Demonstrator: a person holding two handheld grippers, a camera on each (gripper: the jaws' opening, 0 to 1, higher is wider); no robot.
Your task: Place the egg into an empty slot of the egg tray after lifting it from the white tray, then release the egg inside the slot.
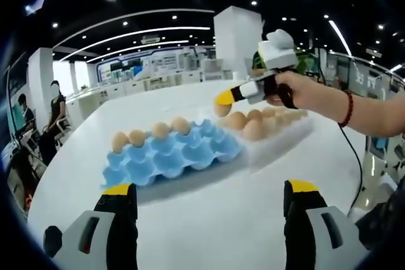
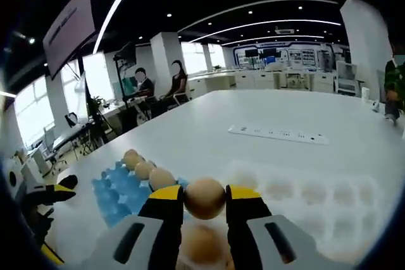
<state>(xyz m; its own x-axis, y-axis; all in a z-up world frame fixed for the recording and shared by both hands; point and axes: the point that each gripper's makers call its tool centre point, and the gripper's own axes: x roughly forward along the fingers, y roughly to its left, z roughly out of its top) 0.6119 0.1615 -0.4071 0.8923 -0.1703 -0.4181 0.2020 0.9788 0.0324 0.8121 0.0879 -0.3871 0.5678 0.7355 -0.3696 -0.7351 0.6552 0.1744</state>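
So the right gripper (image 2: 204, 199) was clamped on the egg (image 2: 204, 198), held above the white tray (image 2: 329, 210). I'd have carried it level toward 9 o'clock to the blue egg tray (image 2: 114, 197). Left gripper (image 1: 209, 197) sat apart, empty.

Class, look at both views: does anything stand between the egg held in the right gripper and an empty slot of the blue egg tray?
Nothing visible does. The right gripper holds the egg above the white tray; the blue egg tray lies beside it, with open slots in front of its row of eggs.

Grey grippers, yellow-tipped black fingers (image 1: 120, 210); red bead bracelet (image 1: 347, 109).
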